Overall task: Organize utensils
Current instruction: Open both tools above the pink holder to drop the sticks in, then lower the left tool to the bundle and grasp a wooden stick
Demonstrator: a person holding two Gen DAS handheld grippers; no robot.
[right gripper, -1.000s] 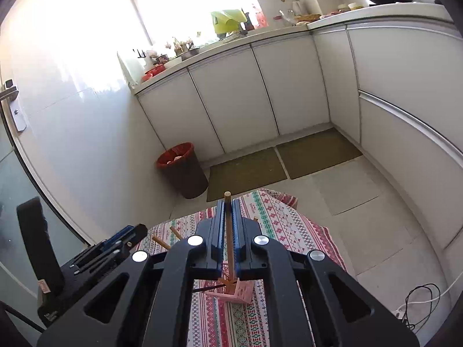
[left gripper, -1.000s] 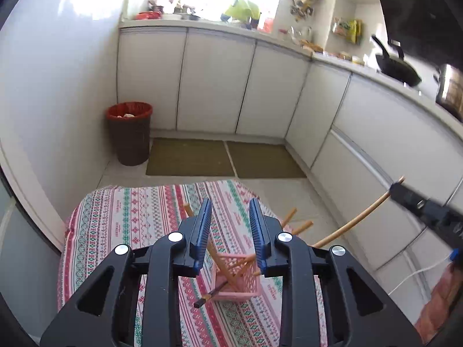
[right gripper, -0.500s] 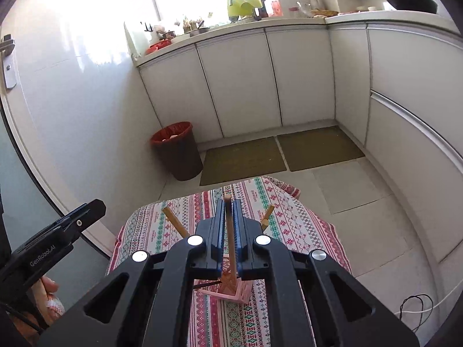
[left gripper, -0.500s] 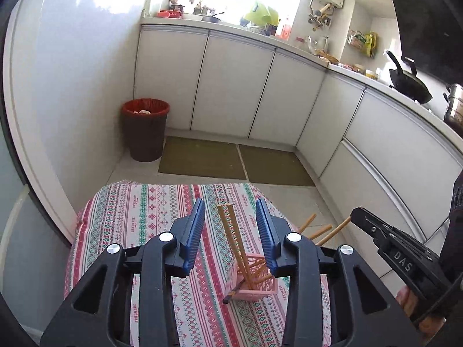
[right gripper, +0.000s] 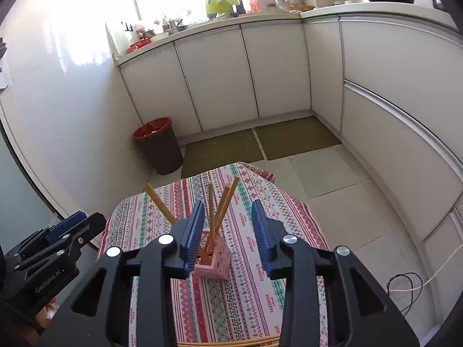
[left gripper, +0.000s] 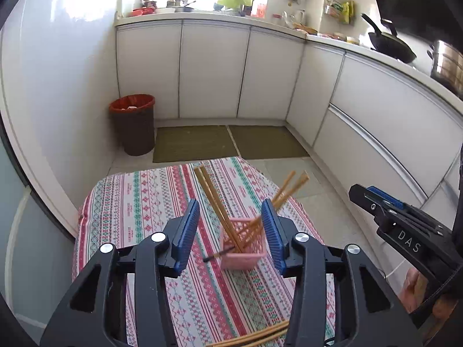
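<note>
A pink lattice holder stands on the striped tablecloth and holds several wooden chopsticks that lean out of it; it also shows in the right wrist view with the chopsticks. My left gripper is open and empty, above and just before the holder. My right gripper is open and empty above the holder; it appears at the right of the left wrist view. More loose chopsticks lie at the table's near edge.
A red-lined waste bin stands on the floor by the wall. Green mats lie before white cabinets. A wok and a steel pot sit on the counter at right. A cable lies on the floor.
My right gripper opened and let go of the chopstick, which now stands in the holder. My left gripper opened wider and drew back a little.
</note>
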